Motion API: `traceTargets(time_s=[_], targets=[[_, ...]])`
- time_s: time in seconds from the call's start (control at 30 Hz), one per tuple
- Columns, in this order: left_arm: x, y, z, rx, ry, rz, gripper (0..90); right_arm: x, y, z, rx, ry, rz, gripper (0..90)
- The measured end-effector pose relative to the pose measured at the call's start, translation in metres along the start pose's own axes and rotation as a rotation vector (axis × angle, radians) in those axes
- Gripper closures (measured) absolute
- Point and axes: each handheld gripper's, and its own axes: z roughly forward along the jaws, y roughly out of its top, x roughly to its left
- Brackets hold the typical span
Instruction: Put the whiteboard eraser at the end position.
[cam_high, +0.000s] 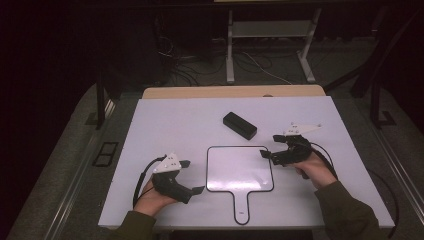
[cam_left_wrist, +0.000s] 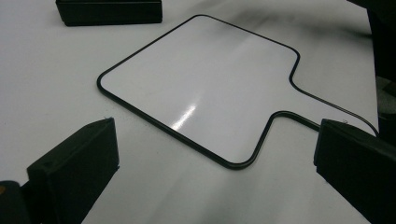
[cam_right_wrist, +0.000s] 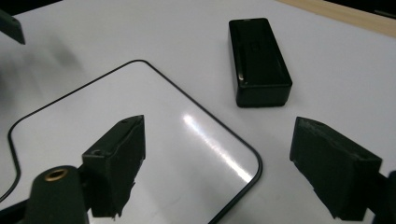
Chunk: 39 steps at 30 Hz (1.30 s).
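A small white paddle-shaped whiteboard (cam_high: 240, 169) with a thin black rim lies flat at the table's middle, its handle toward the front edge. Behind it rests a black rectangular block (cam_high: 240, 125). My left gripper (cam_high: 192, 176) stands open just left of the board, nothing between its jaws. In the left gripper view (cam_left_wrist: 215, 140) the whiteboard (cam_left_wrist: 196, 88) lies ahead and the block (cam_left_wrist: 109, 11) is farther off. My right gripper (cam_high: 271, 146) is open at the board's far right corner. Its own view (cam_right_wrist: 219, 140) looks over the whiteboard (cam_right_wrist: 116, 121) corner and the block (cam_right_wrist: 258, 60).
The white table top (cam_high: 165, 125) has bare room at left and far right. A wooden strip (cam_high: 235, 91) runs along its far edge. Beyond it on the dark floor are cables and a white frame (cam_high: 270, 45).
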Motion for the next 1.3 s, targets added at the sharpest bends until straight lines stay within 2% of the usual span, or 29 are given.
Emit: traceTargets(time_s=[0.17,0.33,0.53,1.3], targets=[[0.000,0.000,0.000,0.005,-0.003,-0.003,0.0,0.004,-0.010,-0.010,-0.015,-0.006,-0.008,16.8],[0.000,0.000,0.000,0.005,-0.004,-0.001,0.0,0.006,-0.018,-0.017,-0.042,-0.006,0.010,16.8],[0.000,0.000,-0.001,0.007,-0.005,0.002,0.0,0.011,-0.028,-0.023,-0.047,-0.005,0.007,16.7],[0.000,0.000,-0.002,0.005,-0.006,0.000,0.0,0.021,-0.069,-0.052,-0.029,0.012,0.029,16.7]])
